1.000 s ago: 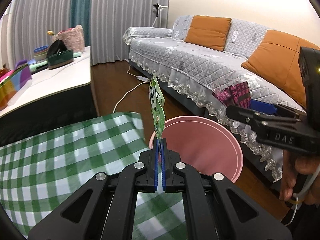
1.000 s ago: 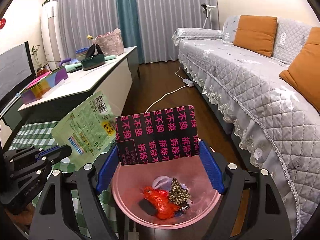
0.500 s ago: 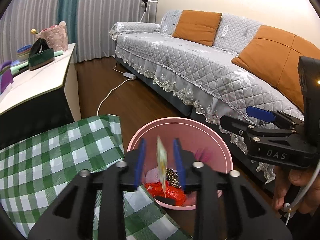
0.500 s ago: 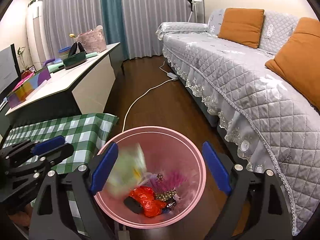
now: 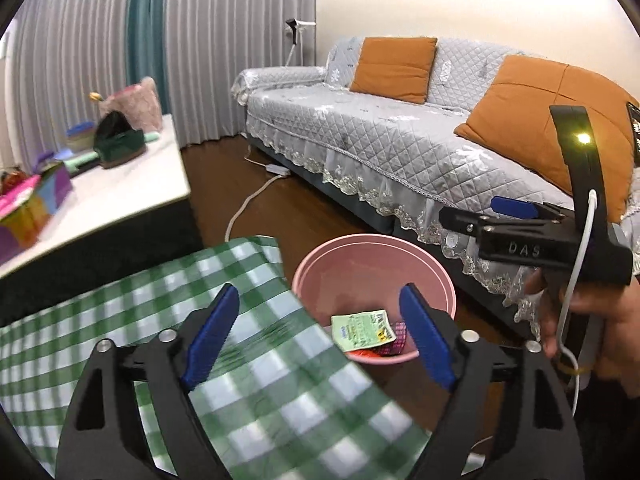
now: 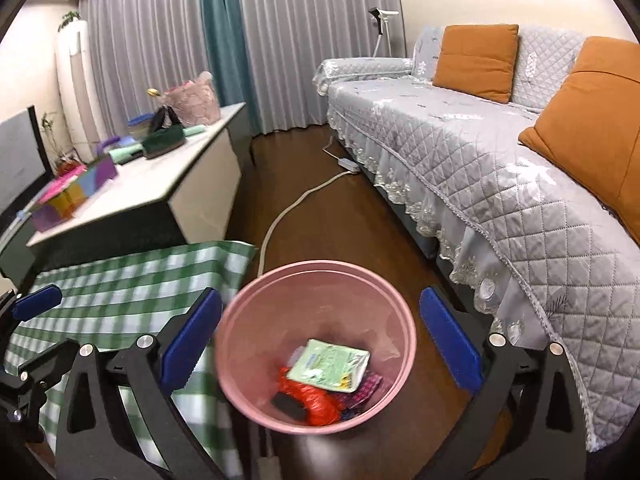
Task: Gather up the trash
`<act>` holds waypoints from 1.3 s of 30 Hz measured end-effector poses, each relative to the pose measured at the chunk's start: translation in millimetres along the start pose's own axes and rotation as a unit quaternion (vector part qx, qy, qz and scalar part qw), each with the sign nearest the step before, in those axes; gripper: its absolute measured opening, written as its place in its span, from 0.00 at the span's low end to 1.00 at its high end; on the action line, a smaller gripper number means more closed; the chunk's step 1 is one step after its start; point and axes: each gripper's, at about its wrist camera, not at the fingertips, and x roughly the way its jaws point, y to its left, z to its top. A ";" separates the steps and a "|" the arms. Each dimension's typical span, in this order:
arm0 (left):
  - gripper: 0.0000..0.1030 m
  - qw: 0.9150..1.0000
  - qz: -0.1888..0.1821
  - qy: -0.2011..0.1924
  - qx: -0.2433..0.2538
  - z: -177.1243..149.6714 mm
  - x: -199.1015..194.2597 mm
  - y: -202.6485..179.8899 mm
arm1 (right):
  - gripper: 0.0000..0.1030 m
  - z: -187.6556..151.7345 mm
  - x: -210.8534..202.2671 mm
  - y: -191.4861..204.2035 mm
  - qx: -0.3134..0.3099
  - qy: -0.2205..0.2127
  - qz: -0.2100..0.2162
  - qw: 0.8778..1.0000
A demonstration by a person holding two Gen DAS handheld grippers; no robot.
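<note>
A pink bin stands on the wood floor between the checked table and the sofa. In it a green wrapper lies flat on top of red plastic and a black-and-pink packet. My left gripper hangs over the table's corner beside the bin, its jaws opening with nothing between them. My right gripper is above the bin, jaws opening wide and holding nothing. In the left wrist view the right gripper shows at the right, held by a hand.
A table with a green checked cloth lies left of the bin. A grey sofa with orange cushions runs along the right. A white cabinet with clutter stands at the left. A white cable crosses the floor.
The left gripper let go of the green wrapper and the right let go of the black-and-pink packet. Both fell into the bin. Both jaws spread wide and drew back from it.
</note>
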 end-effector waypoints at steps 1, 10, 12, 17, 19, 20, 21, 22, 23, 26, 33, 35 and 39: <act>0.82 1.000 0.004 -0.002 -0.002 -2.0 -8.8 3.0 | 0.95 -0.5 -9.0 3.8 -0.001 -0.002 0.003 1.000; 0.91 0.997 0.055 -0.023 -0.051 -43.6 -92.1 26.5 | 0.95 -32.8 -76.7 46.3 -0.002 -0.003 0.021 1.000; 0.92 0.995 0.068 -0.023 -0.063 -55.9 -102.4 30.3 | 0.95 -45.7 -89.4 59.0 -0.012 -0.003 0.016 1.000; 0.92 0.988 0.103 -0.013 -0.116 -90.8 -130.5 45.4 | 0.95 -76.2 -113.9 85.1 -0.031 -0.002 0.014 0.999; 0.92 0.986 0.111 -0.007 -0.127 -99.3 -140.1 50.5 | 0.95 -86.6 -119.9 94.5 -0.039 -0.001 0.017 0.999; 0.92 0.984 0.117 -0.006 -0.131 -103.0 -145.1 53.2 | 0.95 -90.4 -122.1 98.6 -0.044 0.000 0.017 0.999; 0.92 0.984 0.120 -0.007 -0.133 -105.1 -148.0 54.9 | 0.95 -94.1 -124.3 103.1 -0.049 -0.001 0.018 0.999; 0.92 0.983 0.127 -0.007 -0.136 -108.0 -151.8 57.5 | 0.95 -96.1 -124.6 105.9 -0.052 -0.001 0.019 0.998; 0.92 0.982 0.131 -0.007 -0.139 -110.5 -153.7 59.7 | 0.95 -97.4 -124.2 109.3 -0.056 -0.001 0.020 0.998; 0.92 0.979 0.143 -0.002 -0.143 -117.0 -151.8 64.8 | 0.95 -99.2 -119.4 114.3 -0.061 0.000 0.017 0.998; 0.92 0.977 0.160 0.005 -0.142 -119.3 -140.9 67.1 | 0.95 -97.5 -107.9 109.7 -0.049 0.003 0.004 0.999; 0.92 0.976 0.164 0.004 -0.144 -119.8 -140.0 67.7 | 0.95 -97.7 -106.4 110.3 -0.050 0.004 0.004 0.999; 0.92 0.973 0.170 0.010 -0.156 -122.5 -137.3 70.5 | 0.95 -98.6 -107.3 111.0 -0.053 0.002 0.007 0.999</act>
